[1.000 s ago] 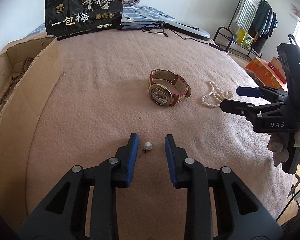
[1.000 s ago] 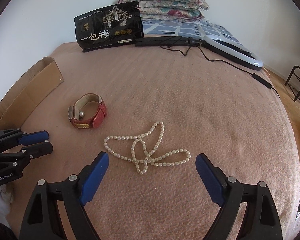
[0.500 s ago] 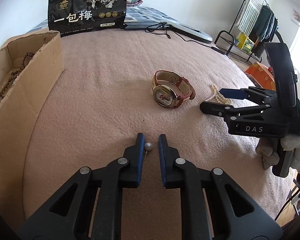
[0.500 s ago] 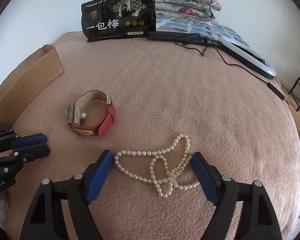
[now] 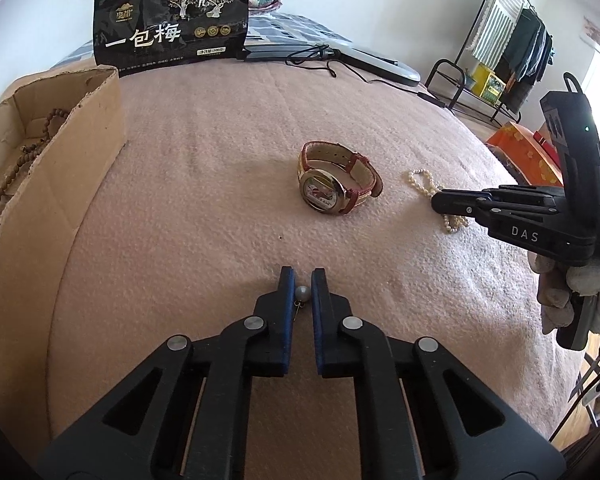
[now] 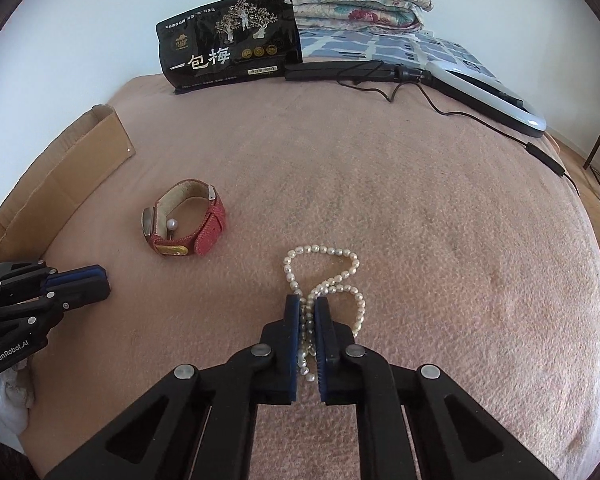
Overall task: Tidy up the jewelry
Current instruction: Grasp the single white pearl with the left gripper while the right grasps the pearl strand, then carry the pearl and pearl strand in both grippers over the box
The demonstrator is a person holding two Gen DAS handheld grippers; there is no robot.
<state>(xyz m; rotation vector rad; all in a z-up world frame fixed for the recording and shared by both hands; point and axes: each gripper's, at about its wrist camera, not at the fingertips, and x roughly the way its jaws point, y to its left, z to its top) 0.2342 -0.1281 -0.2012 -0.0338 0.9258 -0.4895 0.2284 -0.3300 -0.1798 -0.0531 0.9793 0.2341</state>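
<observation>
Pink blanket [image 5: 204, 184]: left tool [image 5: 302, 280] now pinches pearl earring [image 5: 302, 293], right tool [image 6: 308, 312] pearl necklace [image 6: 328, 280]

The left tongs [image 5: 303, 286] have gone from wide open to pinched on the pearl earring [image 5: 302, 293], blue pads touching it on both sides where a second ago it sat loose between them. Over by the watch [image 5: 336, 188], the right tongs [image 6: 307, 312] have moved in over the pearl necklace [image 6: 332, 280] and narrowed from a broad spread to a tight squeeze, several strands bunched between the pads. The necklace itself has been gathered from a loose sprawl into a narrow bundle.
</observation>
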